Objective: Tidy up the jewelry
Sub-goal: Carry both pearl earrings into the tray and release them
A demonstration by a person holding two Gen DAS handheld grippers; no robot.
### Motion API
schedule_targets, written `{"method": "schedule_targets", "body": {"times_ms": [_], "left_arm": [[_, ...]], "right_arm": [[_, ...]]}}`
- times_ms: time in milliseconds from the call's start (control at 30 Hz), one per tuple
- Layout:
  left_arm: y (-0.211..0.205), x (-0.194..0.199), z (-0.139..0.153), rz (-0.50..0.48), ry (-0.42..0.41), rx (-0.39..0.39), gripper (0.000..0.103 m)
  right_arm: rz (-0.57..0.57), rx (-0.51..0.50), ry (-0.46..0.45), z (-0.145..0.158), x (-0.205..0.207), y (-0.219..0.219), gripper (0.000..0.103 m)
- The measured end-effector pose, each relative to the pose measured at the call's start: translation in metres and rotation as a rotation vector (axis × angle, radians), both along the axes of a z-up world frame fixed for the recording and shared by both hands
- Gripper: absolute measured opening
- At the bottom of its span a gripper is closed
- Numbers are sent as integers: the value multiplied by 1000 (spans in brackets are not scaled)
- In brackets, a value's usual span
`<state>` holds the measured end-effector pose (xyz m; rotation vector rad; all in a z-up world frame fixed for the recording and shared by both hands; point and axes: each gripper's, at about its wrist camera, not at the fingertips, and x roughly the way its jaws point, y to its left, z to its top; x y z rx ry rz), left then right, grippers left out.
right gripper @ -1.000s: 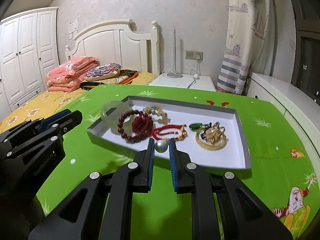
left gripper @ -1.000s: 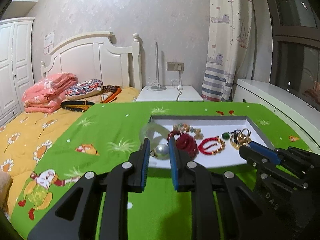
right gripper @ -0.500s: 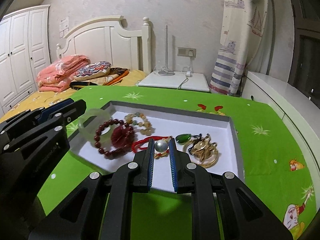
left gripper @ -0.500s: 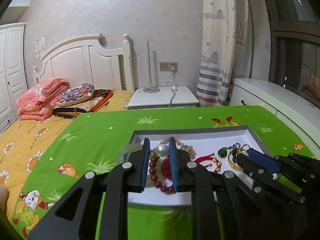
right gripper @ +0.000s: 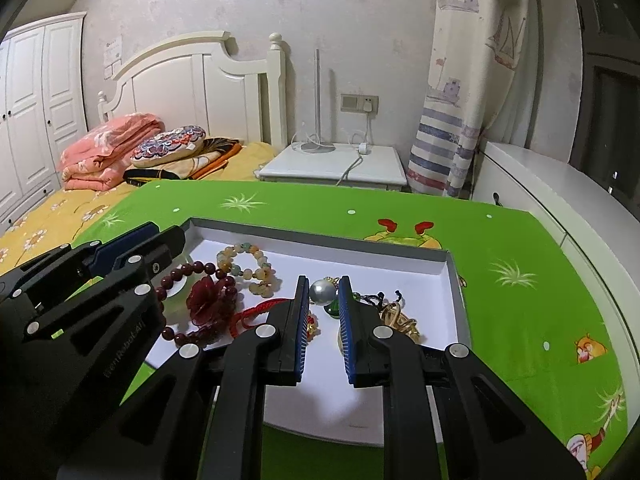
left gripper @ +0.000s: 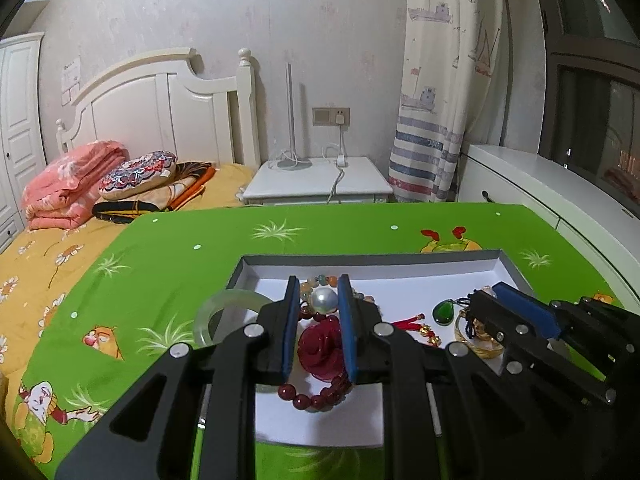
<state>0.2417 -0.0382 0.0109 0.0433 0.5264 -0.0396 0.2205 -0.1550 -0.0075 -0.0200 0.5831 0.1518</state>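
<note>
A grey-rimmed white tray (left gripper: 368,259) (right gripper: 456,280) lies on the green cloth. In it are a dark red bead bracelet with a rose (left gripper: 320,350) (right gripper: 206,298), a pale stone bead bracelet (right gripper: 244,266), a red cord bracelet (left gripper: 412,322), a green pendant (left gripper: 443,313) and gold rings (right gripper: 400,320). A jade bangle (left gripper: 224,308) leans on the tray's left rim. My left gripper (left gripper: 319,300) is shut on a pearl earring (left gripper: 325,300) above the tray. My right gripper (right gripper: 323,292) is shut on a second pearl earring (right gripper: 322,292) above the tray.
The green cartoon cloth (left gripper: 180,248) covers the work surface. A bed with folded pink quilt (left gripper: 68,176) is at the left, a white nightstand (left gripper: 320,182) behind, a white cabinet (left gripper: 540,184) and curtain at the right.
Both grippers have moved forward from the tray's near edge to over the tray, each still holding its pearl earring.
</note>
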Motion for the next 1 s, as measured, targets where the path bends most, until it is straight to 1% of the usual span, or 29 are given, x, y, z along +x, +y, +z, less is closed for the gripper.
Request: {"method": "schedule_targets", "body": {"times_ms": [500,633,667,700,733,767,800,867,967,1000], "left_arm": [[7,19,-11,29,53,-19,19],[12,22,-13,49,59,-31,21],[13,23,-13,51,62,-38,23],[15,24,-13,51,67,-46,30],[15,24,-13,54,66,-47,41],[16,23,-13,59,60,-47,48],[17,22,-12,66,52,-47,59],[19,20,-11,78,38,-53,60],[20,20,-10,86,34,-58,67],[21,19,-10,94,28,-59,70]], "right_arm": [[-16,2,47,-11,18,-2,16],[-22,7,56,-12,23,-4,17],[-27,14,58,-12,24,-5,17],[-34,15,62,-13,24,-6,19],[-37,21,65,-13,26,-8,21],[-38,29,67,-13,26,-9,28],[-41,34,69,-14,27,-10,41],[-41,39,64,-14,26,-10,57],[-46,29,60,-15,26,-10,57],[-48,28,60,-15,26,-10,57]]}}
